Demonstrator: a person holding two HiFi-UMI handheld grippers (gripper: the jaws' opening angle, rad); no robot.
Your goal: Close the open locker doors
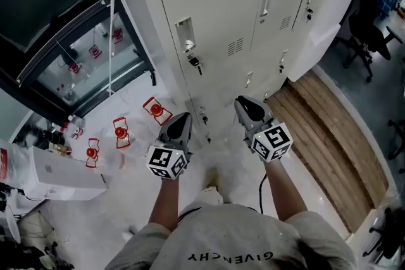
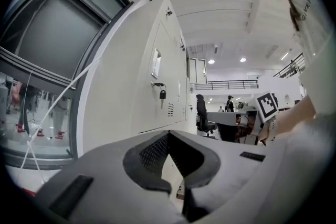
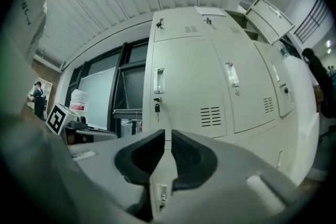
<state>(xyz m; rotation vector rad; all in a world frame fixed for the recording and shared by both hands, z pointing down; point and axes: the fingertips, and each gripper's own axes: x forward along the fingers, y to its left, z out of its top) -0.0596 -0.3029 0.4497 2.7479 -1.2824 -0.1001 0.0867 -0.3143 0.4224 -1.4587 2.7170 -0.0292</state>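
Note:
A bank of cream lockers (image 1: 215,16) stands in front of me. One door (image 1: 329,9) at its right end hangs open; the doors nearer me lie flush, one with a key (image 1: 193,61) in its lock. Both grippers point level at the lockers and touch nothing. My left gripper (image 1: 180,118) is shut and empty, its tips meeting in the left gripper view (image 2: 168,134). My right gripper (image 1: 242,103) holds nothing; in the right gripper view (image 3: 165,134) only a thin slit shows between its tips. That view also shows a raised open door (image 3: 269,19) at the top right.
A dark glazed partition (image 1: 82,54) runs along the left. Red-and-white items (image 1: 155,109) and a white box (image 1: 63,174) lie on the floor. A wooden strip (image 1: 329,136) runs to the right, with an office chair (image 1: 367,35) past the open door. People stand far off (image 2: 201,113).

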